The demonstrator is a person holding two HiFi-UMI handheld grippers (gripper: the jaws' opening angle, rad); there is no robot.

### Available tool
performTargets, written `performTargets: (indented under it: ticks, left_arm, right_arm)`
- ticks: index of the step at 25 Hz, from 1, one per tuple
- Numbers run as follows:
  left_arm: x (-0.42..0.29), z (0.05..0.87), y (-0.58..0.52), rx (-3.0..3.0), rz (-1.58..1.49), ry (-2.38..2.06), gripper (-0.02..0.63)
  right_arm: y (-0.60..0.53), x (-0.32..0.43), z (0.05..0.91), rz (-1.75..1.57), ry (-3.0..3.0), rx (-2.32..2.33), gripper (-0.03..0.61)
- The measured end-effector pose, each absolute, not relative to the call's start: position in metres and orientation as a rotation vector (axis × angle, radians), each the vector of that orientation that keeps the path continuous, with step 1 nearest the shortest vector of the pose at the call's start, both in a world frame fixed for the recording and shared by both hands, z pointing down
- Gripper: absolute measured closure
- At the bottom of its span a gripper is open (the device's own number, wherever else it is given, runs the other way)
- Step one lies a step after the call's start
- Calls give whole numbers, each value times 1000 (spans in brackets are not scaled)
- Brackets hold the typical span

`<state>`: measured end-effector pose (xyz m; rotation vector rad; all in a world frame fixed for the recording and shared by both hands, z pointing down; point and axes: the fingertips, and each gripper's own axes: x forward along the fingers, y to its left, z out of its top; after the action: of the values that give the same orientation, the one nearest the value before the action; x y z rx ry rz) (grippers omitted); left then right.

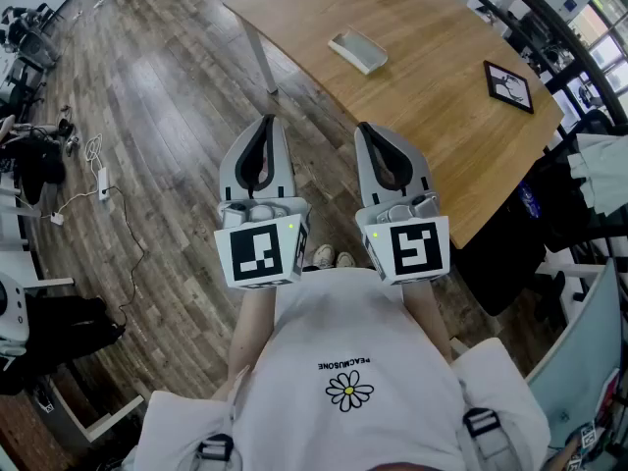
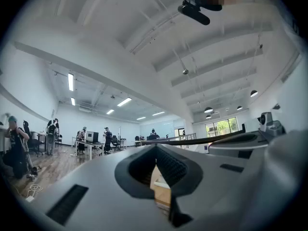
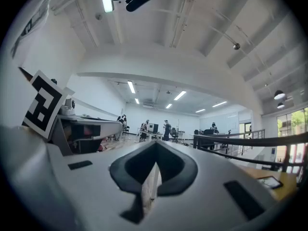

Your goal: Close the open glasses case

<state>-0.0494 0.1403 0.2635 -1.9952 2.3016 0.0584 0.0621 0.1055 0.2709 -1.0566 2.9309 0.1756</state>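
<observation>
Two hand-held grippers, held level and side by side before the torso. Left hand-held gripper (image 1: 267, 124): jaws closed tip to tip, nothing between them. Right hand-held gripper (image 1: 366, 129): likewise closed and empty. One glasses case (image 1: 358, 50), pale, apparently open, lies on the counter (image 1: 432, 116) well ahead of both, roughly in line with the right one. Step judged: approach. Recommended: steady the base with one closed tip, then press the lid down squarely with the other

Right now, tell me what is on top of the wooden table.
An open glasses case and a black-framed picture lie on the table. The right gripper covers part of its near edge.
</observation>
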Motion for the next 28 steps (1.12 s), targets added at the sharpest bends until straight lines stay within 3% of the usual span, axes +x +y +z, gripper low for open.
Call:
performTargets:
  ticks: [28]
  left_arm:
    - [-30, 252, 148, -1881, -10, 2319, 597]
  right_arm:
    - [103, 98, 280, 24, 2878, -863, 572]
